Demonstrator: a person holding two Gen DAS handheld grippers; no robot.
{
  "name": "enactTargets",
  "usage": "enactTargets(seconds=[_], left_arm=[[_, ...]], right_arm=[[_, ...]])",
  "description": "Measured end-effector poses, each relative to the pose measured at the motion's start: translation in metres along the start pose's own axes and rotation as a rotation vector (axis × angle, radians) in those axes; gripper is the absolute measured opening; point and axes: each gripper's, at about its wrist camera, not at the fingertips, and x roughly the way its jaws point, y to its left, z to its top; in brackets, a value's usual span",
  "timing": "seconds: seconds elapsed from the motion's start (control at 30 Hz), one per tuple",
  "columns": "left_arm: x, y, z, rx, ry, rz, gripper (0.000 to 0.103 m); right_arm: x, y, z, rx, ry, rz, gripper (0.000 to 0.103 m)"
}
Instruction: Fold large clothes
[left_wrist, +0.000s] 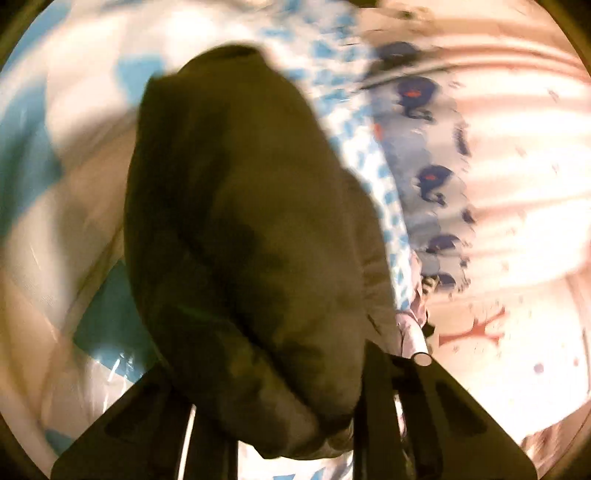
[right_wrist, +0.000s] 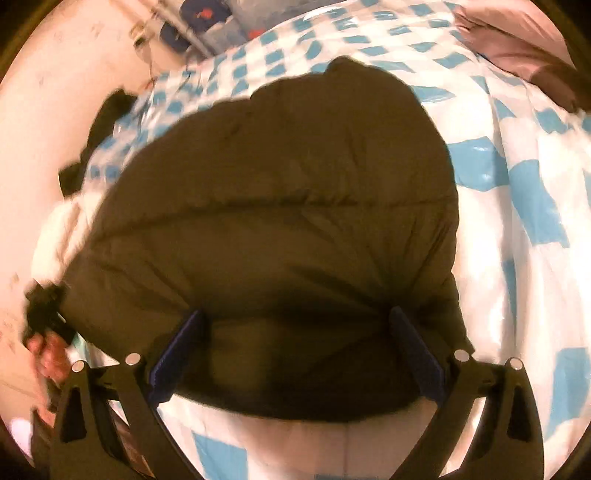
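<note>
A dark olive puffer jacket (right_wrist: 280, 206) lies on a bed with a blue-and-white checked cover (right_wrist: 517, 177). In the right wrist view my right gripper (right_wrist: 295, 332) is open, its blue-padded fingers (right_wrist: 177, 354) wide apart with the jacket's near edge bulging between them. In the blurred left wrist view the jacket (left_wrist: 236, 229) hangs bunched from my left gripper (left_wrist: 280, 417), whose black fingers (left_wrist: 373, 387) are shut on its fabric. The left gripper also shows at the jacket's left edge in the right wrist view (right_wrist: 44, 310), held by a hand.
A pink wall (right_wrist: 55, 92) runs along the bed's left side. A pink pillow (right_wrist: 517, 40) lies at the far right. A patterned cloth with dark figures (left_wrist: 428, 177) hangs beside the bed. A black item (right_wrist: 103, 114) lies at the bed's left edge.
</note>
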Motion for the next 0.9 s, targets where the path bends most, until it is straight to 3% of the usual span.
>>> enactTargets(seconds=[0.1, 0.2, 0.27, 0.3, 0.37, 0.53, 0.67, 0.77, 0.9], left_arm=[[-0.040, -0.023, -0.010, 0.116, -0.068, -0.033, 0.012], [-0.064, -0.014, -0.014, 0.159, -0.082, 0.004, 0.015], [-0.061, 0.010, -0.012, 0.095, -0.028, 0.042, 0.021], [-0.057, 0.030, -0.011, 0.013, 0.006, 0.049, 0.026], [-0.054, 0.054, -0.012, -0.120, 0.016, 0.020, 0.036], [-0.045, 0.050, -0.012, -0.118, -0.039, 0.010, 0.054], [-0.040, 0.060, -0.015, -0.160, -0.065, -0.012, 0.055], [-0.041, 0.061, -0.019, -0.152, -0.072, -0.013, 0.055], [-0.035, 0.055, -0.022, -0.121, -0.076, 0.016, 0.057]], right_arm=[[-0.019, 0.023, -0.001, -0.066, -0.002, 0.030, 0.096], [-0.039, 0.039, -0.006, -0.092, -0.070, 0.006, 0.096], [-0.045, 0.045, -0.007, -0.066, -0.121, -0.025, 0.096], [-0.047, 0.052, -0.006, -0.069, -0.159, -0.034, 0.096], [-0.042, 0.075, 0.001, -0.114, -0.193, -0.029, 0.096], [-0.019, 0.173, 0.041, -0.364, -0.266, -0.076, 0.096], [0.040, 0.220, 0.069, -0.451, -0.225, -0.156, 0.096], [0.113, 0.222, 0.067, -0.495, -0.086, -0.256, 0.096], [0.127, 0.214, 0.058, -0.494, -0.041, -0.267, 0.096]])
